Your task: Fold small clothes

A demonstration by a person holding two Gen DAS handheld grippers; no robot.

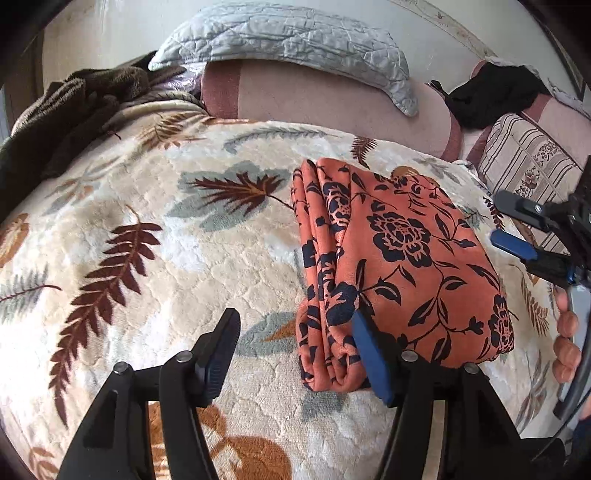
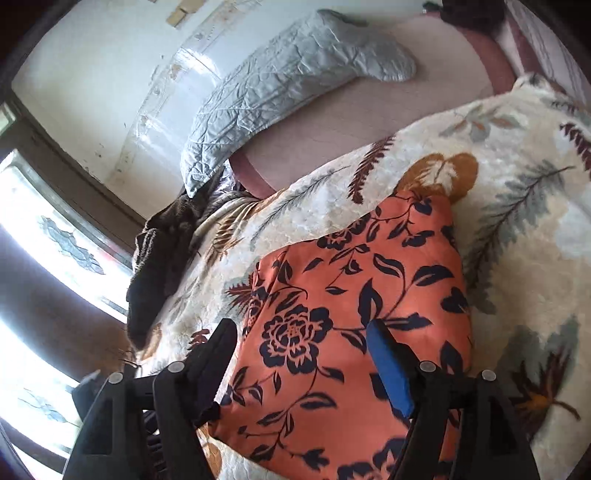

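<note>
Surface: a cream plush blanket (image 1: 155, 236) printed with brown, grey and ochre leaves is spread over a bed; a pink sheet (image 1: 332, 99) is exposed beyond it at 12 o'clock. A pale wall (image 2: 110, 62) is seen behind, and a bright window (image 2: 40, 236) at 9 o'clock in the right wrist view.

Count: one folded orange garment (image 1: 402, 254) with dark floral print, laid on the blanket at 3 o'clock of centre in the left wrist view, several layered folds shown along its left edge. One grey quilted pillow (image 1: 288, 33) at 12 o'clock. One dark brown knit item (image 1: 70, 110) at 10 o'clock. One black cloth (image 1: 498, 92) and one striped cushion (image 1: 532, 158) at 2 o'clock.

Grippers: two. The left gripper (image 1: 291, 354) is held with jaws spread wide, nothing between them, its blue-padded finger just at the garment's near edge. The right gripper (image 2: 301, 362) is likewise spread wide above the garment, nothing clamped.

Writing: no legible lettering is made out.
</note>
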